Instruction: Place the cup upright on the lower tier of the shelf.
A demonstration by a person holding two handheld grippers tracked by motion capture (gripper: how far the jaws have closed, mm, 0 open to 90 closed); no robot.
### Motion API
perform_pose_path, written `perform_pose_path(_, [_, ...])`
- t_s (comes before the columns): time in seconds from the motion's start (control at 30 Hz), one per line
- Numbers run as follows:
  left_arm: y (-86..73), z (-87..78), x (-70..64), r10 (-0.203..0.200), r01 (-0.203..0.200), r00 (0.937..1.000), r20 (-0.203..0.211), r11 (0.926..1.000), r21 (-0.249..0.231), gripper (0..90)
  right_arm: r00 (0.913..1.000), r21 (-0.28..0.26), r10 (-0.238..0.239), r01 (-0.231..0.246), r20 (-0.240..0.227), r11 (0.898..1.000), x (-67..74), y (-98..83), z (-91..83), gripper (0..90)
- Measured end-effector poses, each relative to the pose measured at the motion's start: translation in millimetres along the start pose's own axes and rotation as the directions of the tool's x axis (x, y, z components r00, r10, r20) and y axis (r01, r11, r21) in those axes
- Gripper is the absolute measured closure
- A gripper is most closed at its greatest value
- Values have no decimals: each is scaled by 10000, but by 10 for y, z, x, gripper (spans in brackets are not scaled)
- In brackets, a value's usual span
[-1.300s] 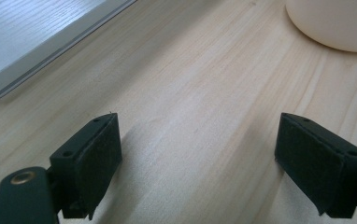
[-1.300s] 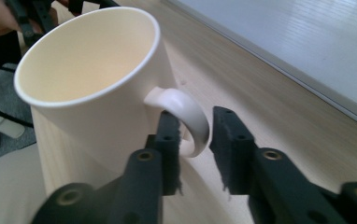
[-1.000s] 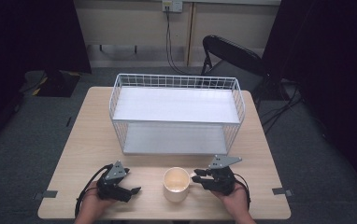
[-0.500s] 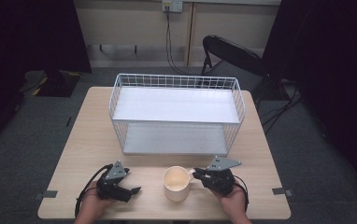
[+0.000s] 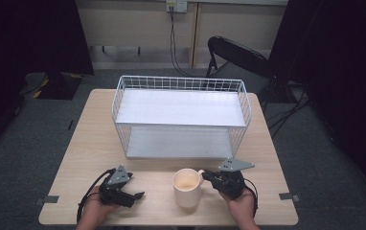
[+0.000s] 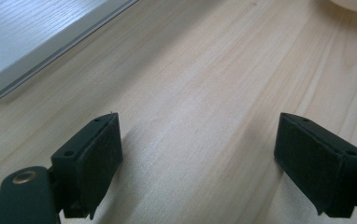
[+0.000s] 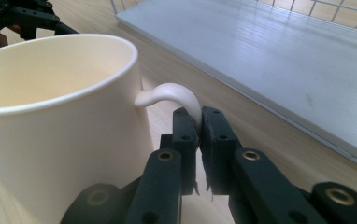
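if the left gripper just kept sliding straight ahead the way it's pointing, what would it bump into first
Probably the mug. The left gripper rests open on the table, jaws pointing across towards the mug, with bare wood between. Depth is hard to judge, so it might slip just past.

Matt cream mug [image 7: 60, 116]; pale smooth wood-grain table [image 6: 204, 93]; white wire basket [image 5: 181, 86]; matt black jaws.

One cream mug [image 5: 187, 187] standing near the table's [image 5: 85, 143] front edge, one white wire basket [image 5: 181, 117] sitting toward its back edge, two grippers, left [image 5: 123, 191] and right [image 5: 209, 177], resting at the front, one black chair [image 5: 238, 55] standing behind
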State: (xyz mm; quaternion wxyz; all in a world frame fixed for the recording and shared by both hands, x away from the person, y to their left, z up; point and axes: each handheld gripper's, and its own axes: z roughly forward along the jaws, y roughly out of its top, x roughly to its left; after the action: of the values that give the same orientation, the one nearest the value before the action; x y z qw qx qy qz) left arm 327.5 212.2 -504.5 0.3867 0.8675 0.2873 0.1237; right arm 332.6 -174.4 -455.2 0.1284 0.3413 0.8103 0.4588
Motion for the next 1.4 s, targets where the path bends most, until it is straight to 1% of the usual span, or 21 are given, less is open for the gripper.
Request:
perform_pose_path(0.07, [0, 0, 0, -2, 2, 10000, -2, 10000, 0, 149, 10000, -35, 29, -29, -34, 10000, -15, 1, -12, 856])
perform_pose_path(0.3, [0, 0, 0, -1, 1, 10000, -2, 10000, -1, 149, 9993, -73, 284, -282, 245, 9996, -64, 14, -53, 855])
perform_pose_path(0.4, [0, 0, 0, -3, 3, 10000, -1, 10000, -2, 149, 9992, -93, 295, -293, 285, 9995, -77, 17, -60, 856])
perform_pose_path(0.5, [0, 0, 0, -1, 1, 10000, 0, 10000, 1, 149, 9982, -176, 494, -489, 339, 9987, -105, 36, -69, 856])
perform_pose_path(0.63, [0, 0, 0, -2, 2, 10000, -1, 10000, -1, 149, 9974, -177, 548, -540, 479, 9984, -122, 62, -58, 856])
perform_pose_path(0.77, [0, 0, 0, -1, 1, 10000, 0, 10000, -1, 149, 9965, -224, 673, -662, 494, 9976, -140, 75, -51, 856])
perform_pose_path(0.87, [0, 0, 0, 1, -1, 10000, -1, 10000, 0, 149, 9959, -207, 685, -674, 586, 9975, -152, 89, -44, 856])
perform_pose_path(1.13, [0, 0, 0, -1, 1, 10000, 1, 10000, -1, 148, 9931, -328, 923, -901, 725, 9954, -188, 132, -25, 856])
perform_pose_path(1.4, [0, 0, 0, -1, 1, 10000, 2, 10000, -2, 148, 9909, -402, 1000, -968, 898, 9945, -211, 187, -2, 856])
